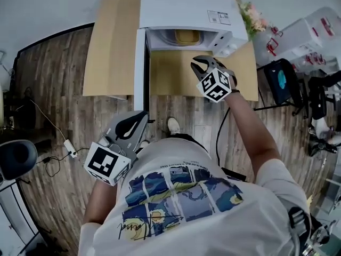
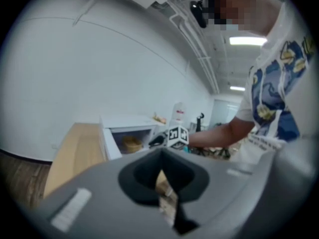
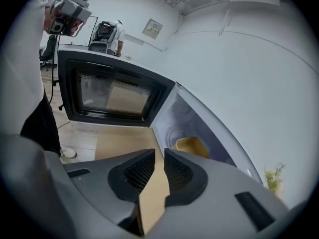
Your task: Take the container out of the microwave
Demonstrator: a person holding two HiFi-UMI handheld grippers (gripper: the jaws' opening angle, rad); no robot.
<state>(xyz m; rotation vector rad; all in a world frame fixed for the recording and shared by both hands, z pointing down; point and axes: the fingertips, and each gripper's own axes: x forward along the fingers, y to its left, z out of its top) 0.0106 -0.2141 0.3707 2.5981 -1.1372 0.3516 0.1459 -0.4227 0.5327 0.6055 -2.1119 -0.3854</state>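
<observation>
With the left gripper point(image 1: 141, 117) at seven o'clock, jaws closed on nothing, and the yellow container point(image 1: 185, 36) inside the open microwave point(image 1: 186, 4) at twelve, the right gripper's point(image 1: 201, 64) barely parted, empty jaws could shove it deeper instead of straddling its rim.

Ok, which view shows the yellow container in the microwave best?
Right gripper view: the container looks largest, inside the open microwave. Head view catches only a strip under its top; left gripper view shows it tiny.

I see the pale wooden table point(image 1: 112, 47) carrying the white microwave point(image 1: 186, 9), just beyond the fingers of my right gripper point(image 1: 197, 63); bare tabletop lies beneath them.
</observation>
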